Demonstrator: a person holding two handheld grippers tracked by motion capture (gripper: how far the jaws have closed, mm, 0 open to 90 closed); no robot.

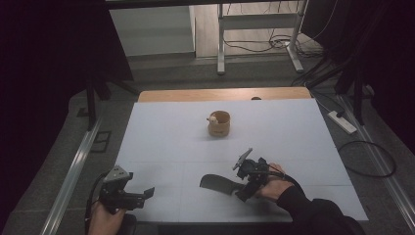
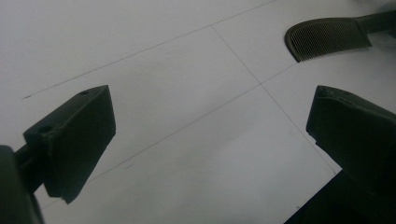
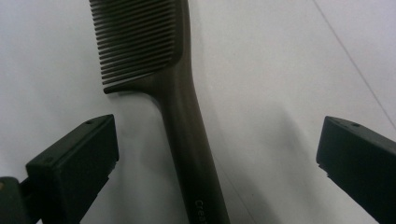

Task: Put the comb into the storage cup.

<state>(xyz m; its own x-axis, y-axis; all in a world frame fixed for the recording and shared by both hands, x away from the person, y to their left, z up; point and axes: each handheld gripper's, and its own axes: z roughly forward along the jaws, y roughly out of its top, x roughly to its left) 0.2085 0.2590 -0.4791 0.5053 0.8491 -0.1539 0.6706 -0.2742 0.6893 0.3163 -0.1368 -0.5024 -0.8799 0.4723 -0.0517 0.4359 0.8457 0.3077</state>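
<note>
Right gripper view puts your right hand-held gripper (image 3: 217,163) directly over the comb (image 3: 159,79): its jaws stand wide apart, released, with the comb's handle running up between them and touching neither. The teeth lie farther out, toward the top of that view. From the high view, your right hand-held gripper (image 1: 243,182) sits at the near right part of the bench (image 1: 161,147), and the comb (image 1: 215,183) lies flat on the white surface just to its left, toothed end pointing away from your hand. Your left hand-held gripper (image 1: 147,193) hovers at the near left edge, well apart from the comb, jaws spread and holding nothing. Left gripper view shows the comb (image 2: 327,39) beyond its open jaws. Farther back, near the bench's middle, stands a small wooden cup (image 1: 219,123).
</note>
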